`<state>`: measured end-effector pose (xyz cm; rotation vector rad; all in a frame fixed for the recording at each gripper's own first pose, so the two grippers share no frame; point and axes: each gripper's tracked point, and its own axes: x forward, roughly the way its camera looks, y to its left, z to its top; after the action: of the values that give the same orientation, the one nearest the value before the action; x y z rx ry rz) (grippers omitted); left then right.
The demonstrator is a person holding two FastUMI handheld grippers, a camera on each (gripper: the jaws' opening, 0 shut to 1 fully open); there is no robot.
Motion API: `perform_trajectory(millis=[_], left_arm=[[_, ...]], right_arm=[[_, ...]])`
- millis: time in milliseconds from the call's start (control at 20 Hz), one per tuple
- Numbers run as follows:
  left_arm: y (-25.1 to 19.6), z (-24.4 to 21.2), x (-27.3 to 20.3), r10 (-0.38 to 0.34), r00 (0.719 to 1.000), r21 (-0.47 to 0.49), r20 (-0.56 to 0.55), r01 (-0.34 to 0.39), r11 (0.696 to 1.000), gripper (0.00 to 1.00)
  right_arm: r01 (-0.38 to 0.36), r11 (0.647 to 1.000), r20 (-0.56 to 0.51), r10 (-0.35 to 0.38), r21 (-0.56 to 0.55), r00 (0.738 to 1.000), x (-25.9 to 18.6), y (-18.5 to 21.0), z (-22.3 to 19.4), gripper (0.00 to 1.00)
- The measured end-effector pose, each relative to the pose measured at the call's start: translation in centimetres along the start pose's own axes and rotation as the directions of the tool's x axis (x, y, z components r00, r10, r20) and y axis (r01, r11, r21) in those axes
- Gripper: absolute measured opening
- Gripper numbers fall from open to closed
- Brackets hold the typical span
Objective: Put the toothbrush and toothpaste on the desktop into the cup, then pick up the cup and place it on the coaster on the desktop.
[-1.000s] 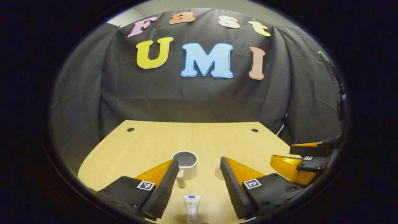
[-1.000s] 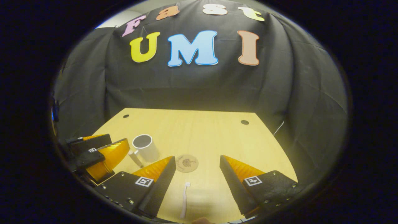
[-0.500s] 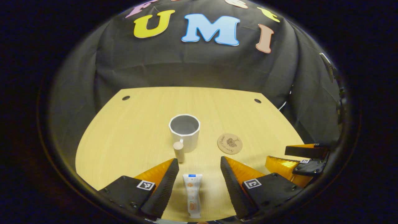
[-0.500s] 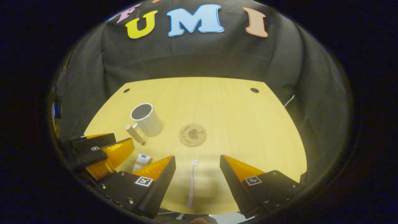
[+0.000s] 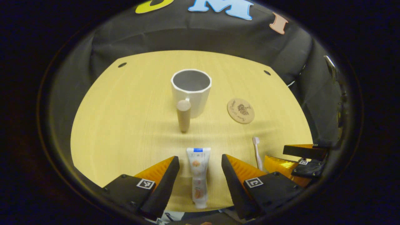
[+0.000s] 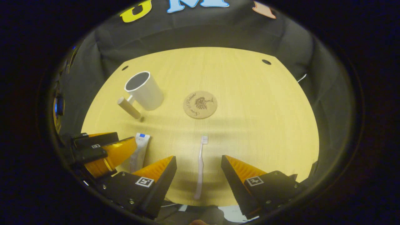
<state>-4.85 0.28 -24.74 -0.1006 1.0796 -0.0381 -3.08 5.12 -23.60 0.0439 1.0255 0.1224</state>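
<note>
Nothing is done yet: toothpaste [image 5: 198,175] and toothbrush [image 6: 200,167] lie at the table's [image 5: 125,125] near edge, cup [image 5: 191,90] empty. Both grippers' jaws stand apart, holding nothing

In the left gripper view, the left gripper [image 5: 200,164] hangs over the near edge of the wooden table [image 5: 125,125], its jaws spread wide with the toothpaste tube [image 5: 198,175] lying flat between them, untouched, cap end toward the camera. Beyond the tube stands the white cup [image 5: 191,90], its wooden handle [image 5: 183,115] facing the camera. The round coaster [image 5: 240,111] lies to the right of the cup. The toothbrush [image 5: 257,151] lies near the right gripper [image 5: 297,157] at the view's right edge.
</note>
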Motion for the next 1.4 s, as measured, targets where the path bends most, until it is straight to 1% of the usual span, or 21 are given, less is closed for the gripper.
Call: perform_trajectory(millis=[200,300,500,750,850,900,950,1000,1050,1100,1150,1200,1250,1300,1350,1400], left_arm=[[0.2,-1.8,0.9,0.013,0.996,-0.019,-0.092,-0.015,1.0,0.89],[-0.2,-2.8,2.0,0.008,0.991,-0.029,-0.136,-0.012,0.999,0.9],[0.2,-4.5,2.4,-0.006,0.976,-0.045,-0.216,-0.004,0.999,0.9],[0.5,-5.4,3.0,-0.021,0.964,-0.066,-0.265,0.004,0.998,0.9],[0.8,-5.6,3.3,-0.007,0.961,-0.055,-0.276,-0.009,0.998,0.9],[0.9,-5.5,3.3,-0.003,0.961,-0.05,-0.278,-0.011,0.999,0.89],[0.9,-5.5,3.3,-0.002,0.96,-0.044,-0.28,-0.011,0.999,0.84],[0.9,-5.5,3.3,-0.006,0.96,-0.044,-0.281,-0.007,0.999,0.82],[0.7,-5.6,3.3,-0.001,0.958,-0.039,-0.287,-0.011,0.999,0.75],[0.8,-5.6,3.5,0.0,0.96,-0.033,-0.281,-0.009,0.999,0.71],[0.8,-5.5,3.4,0.004,0.958,-0.025,-0.287,-0.011,1.0,0.7],[0.9,-5.6,3.4,0.003,0.959,-0.02,-0.283,-0.009,1.0,0.67],[0.9,-5.6,3.5,0.01,0.958,-0.027,-0.288,-0.019,0.999,0.66],[0.9,-5.5,3.6,0.007,0.959,-0.023,-0.282,-0.014,1.0,0.51],[0.9,-5.5,3.6,0.009,0.958,-0.022,-0.287,-0.016,1.0,0.52],[0.9,-5.4,3.5,0.011,0.959,-0.019,-0.284,-0.017,1.0,0.53]], right_arm=[[0.009,1.0,-0.09,-0.009,-0.001,0.996,1.1,0.1,-1.5,0.92],[-0.005,1.0,-0.134,0.006,0.007,0.991,1.9,0.6,-2.4,0.91],[0.0,1.0,-0.195,0.0,0.0,0.981,3.0,0.7,-3.4,0.92],[-0.004,1.0,-0.242,0.001,-0.012,0.97,3.7,1.2,-4.0,0.92],[-0.002,1.0,-0.258,0.0,-0.01,0.966,4.2,1.3,-4.1,0.92],[-0.007,1.0,-0.263,0.006,-0.003,0.965,4.3,1.5,-4.3,0.89],[-0.004,1.0,-0.272,0.002,-0.008,0.962,4.2,1.6,-4.3,0.78],[0.004,1.0,-0.263,-0.008,-0.016,0.965,4.4,1.3,-4.2,0.79],[0.007,1.0,-0.271,-0.012,-0.02,0.963,4.4,1.4,-4.3,0.74],[0.013,1.0,-0.27,-0.02,-0.027,0.963,4.4,1.3,-4.3,0.72],[0.034,0.999,-0.263,-0.04,-0.028,0.964,4.5,0.9,-4.1,0.72],[0.037,0.999,-0.268,-0.044,-0.031,0.962,4.5,0.8,-4.2,0.63],[0.033,0.999,-0.269,-0.042,-0.036,0.962,4.5,0.8,-4.2,0.55],[0.032,0.999,-0.271,-0.041,-0.037,0.962,4.5,0.8,-4.3,0.55],[0.065,0.997,-0.259,-0.07,-0.03,0.963,4.2,0.2,-4.0,0.55],[0.059,0.998,-0.265,-0.059,-0.008,0.962,4.3,0.3,-4.2,0.42]])
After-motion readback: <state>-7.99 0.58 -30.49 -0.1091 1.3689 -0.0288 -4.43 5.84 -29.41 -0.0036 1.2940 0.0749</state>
